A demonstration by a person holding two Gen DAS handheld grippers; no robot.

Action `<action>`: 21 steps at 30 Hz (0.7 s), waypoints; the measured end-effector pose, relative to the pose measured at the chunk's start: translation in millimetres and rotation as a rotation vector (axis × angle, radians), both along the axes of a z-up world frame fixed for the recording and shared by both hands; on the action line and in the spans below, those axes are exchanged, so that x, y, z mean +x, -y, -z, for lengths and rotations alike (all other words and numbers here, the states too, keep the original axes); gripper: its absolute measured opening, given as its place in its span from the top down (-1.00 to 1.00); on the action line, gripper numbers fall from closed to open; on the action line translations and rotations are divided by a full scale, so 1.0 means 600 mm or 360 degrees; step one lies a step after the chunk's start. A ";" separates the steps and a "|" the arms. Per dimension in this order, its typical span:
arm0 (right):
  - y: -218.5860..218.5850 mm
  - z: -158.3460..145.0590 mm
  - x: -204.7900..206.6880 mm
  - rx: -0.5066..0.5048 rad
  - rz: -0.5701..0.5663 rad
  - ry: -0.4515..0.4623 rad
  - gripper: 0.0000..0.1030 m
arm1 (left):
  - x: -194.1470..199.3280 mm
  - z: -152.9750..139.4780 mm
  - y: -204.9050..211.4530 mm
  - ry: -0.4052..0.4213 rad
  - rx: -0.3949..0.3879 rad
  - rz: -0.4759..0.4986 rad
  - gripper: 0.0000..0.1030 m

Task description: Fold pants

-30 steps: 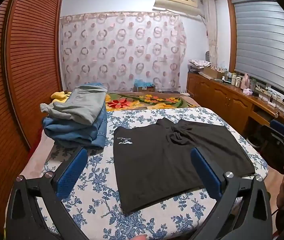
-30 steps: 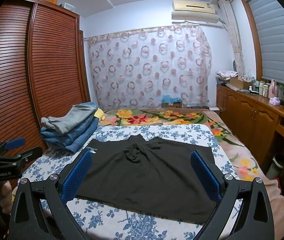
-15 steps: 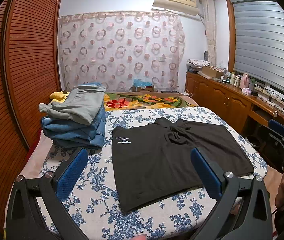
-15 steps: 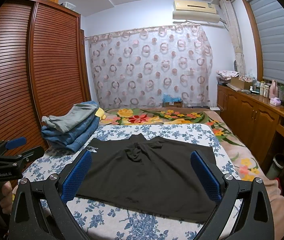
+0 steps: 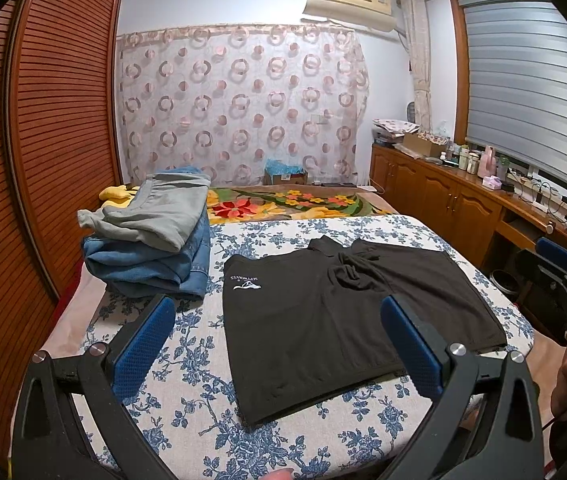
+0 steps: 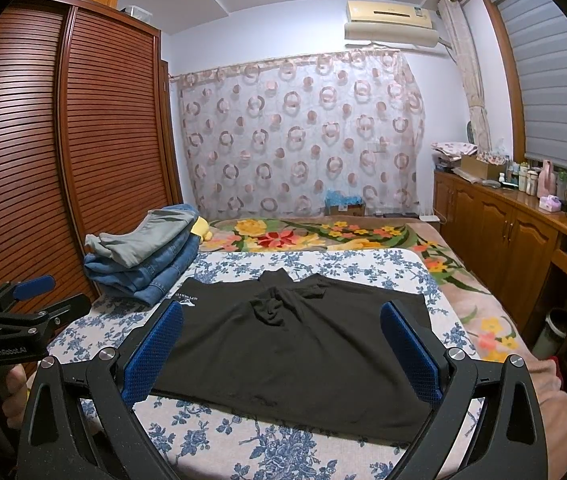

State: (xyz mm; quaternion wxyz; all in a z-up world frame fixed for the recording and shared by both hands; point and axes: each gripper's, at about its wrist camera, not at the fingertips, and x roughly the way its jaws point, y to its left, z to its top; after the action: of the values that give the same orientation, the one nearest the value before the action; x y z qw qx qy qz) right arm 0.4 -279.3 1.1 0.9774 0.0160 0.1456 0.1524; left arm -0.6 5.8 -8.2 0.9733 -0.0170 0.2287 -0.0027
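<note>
On the bed (image 5: 187, 404), blue-floral sheet, the black pants (image 5: 335, 320) lie spread flat at centre, white logo at the far-left corner, fabric bunched at the middle of the far edge. Their near hem runs slightly skewed in the left wrist view: near-left corner sits close to the bed's near edge, right side reaches close to the bed's right edge.

Left gripper (image 5: 279, 344) hovers above the near edge, jaws spread wide, blue pads (image 5: 143, 344) apart with nothing between them. Right gripper (image 6: 281, 354) likewise: wide open, empty, held over the near hem (pants (image 6: 295, 344) fill the gap between its fingers in its own view). Each gripper shows at the other camera's frame edge, so they are well apart.

Open sheet: a strip left of the pants, a band along the far side, a narrow strip near.

Obstacles: a stack of folded clothes (image 5: 155, 240) (grey on top of denim) at the far-left, just beside the logo corner. Wooden wardrobe (image 5: 43, 140) along the left, cabinets (image 5: 455, 208) along the right.
</note>
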 end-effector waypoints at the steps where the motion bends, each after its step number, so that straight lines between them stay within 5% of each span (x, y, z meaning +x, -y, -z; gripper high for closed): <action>1: 0.000 0.000 0.000 0.0001 -0.0001 0.0000 -0.93 | 0.000 0.000 0.000 0.0000 -0.0001 0.0002 -1.00; 21: 0.000 -0.001 -0.001 0.0003 -0.0001 0.0005 -0.93 | -0.001 -0.002 0.001 0.0004 0.0004 0.0000 -1.00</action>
State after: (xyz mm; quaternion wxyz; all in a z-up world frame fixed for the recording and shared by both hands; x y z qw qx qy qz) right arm 0.0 -279.5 1.4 0.9776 0.0166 0.1440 0.1529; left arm -1.1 5.2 -6.8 0.9737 -0.0157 0.2274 -0.0024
